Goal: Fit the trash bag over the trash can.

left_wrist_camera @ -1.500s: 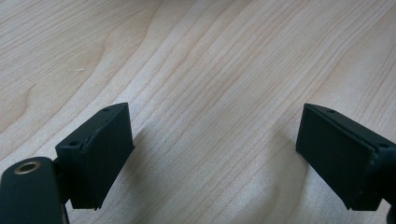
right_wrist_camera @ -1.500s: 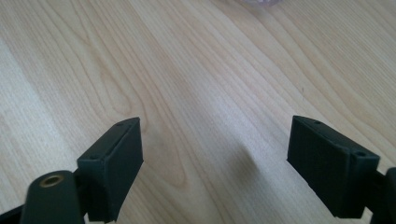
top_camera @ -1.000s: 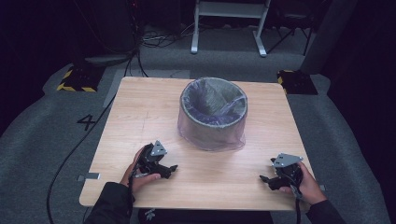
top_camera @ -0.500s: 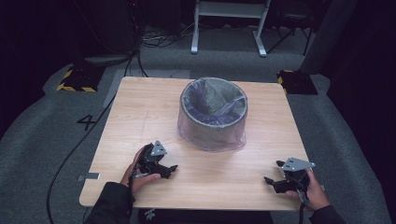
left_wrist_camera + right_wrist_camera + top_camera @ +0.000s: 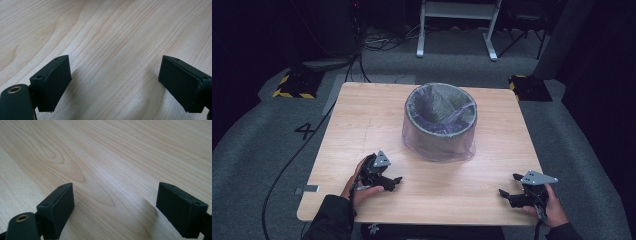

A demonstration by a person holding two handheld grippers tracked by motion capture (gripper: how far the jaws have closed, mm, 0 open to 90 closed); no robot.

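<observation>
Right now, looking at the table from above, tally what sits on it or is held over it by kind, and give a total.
Bins lined with a plastic bag: 1
Hand-held grippers: 2, the left gripper and the right gripper, both with jaws open and nothing between them
Total: 3, all on or over the wooden table

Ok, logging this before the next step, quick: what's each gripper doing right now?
Left gripper: open, holding nothing, over bare table.
Right gripper: open, holding nothing.

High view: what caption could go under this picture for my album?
Two open grippers, left gripper and right gripper, rest near a lined bin on a wooden table.
</observation>
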